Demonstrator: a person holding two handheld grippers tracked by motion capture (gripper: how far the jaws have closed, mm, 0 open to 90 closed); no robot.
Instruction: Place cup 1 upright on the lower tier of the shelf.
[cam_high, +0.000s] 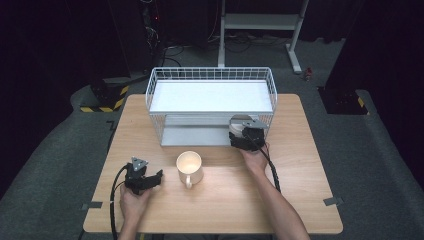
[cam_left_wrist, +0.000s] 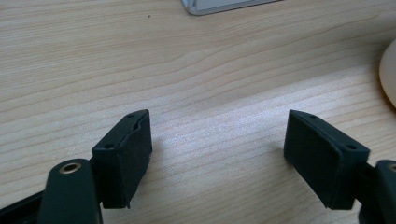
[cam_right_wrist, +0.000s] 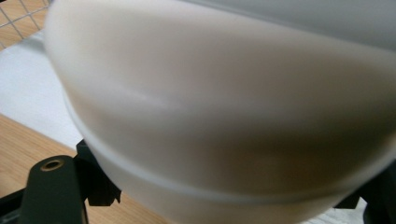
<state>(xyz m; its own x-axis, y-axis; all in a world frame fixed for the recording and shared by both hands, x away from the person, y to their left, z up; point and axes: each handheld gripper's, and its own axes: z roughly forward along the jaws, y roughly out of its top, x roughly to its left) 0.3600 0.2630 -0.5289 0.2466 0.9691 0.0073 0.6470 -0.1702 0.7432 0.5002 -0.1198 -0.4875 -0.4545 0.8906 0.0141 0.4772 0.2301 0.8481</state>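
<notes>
A cream mug (cam_high: 189, 167) stands upright at the table's middle, handle toward the near edge; its rounded side (cam_left_wrist: 388, 70) shows at the right edge of the left gripper view. My left gripper (cam_high: 156, 177) rests low over the wood left of the mug, jaws wide apart (cam_left_wrist: 218, 121) with nothing between them. My right gripper (cam_high: 242, 132) reaches into the right end of the wire rack's lower shelf (cam_high: 190, 135). It is shut on a white cup (cam_high: 241, 123), whose curved wall (cam_right_wrist: 224, 121) sits very close between the jaws (cam_right_wrist: 233, 191).
The white two-tier wire rack (cam_high: 210, 75) stands at the table's back centre, its upper shelf bare. Its mesh (cam_right_wrist: 18, 14) and lower shelf (cam_right_wrist: 28, 93) are beside the held cup. A shelf corner (cam_left_wrist: 224, 4) lies ahead of the left gripper. Cables trail from both grippers.
</notes>
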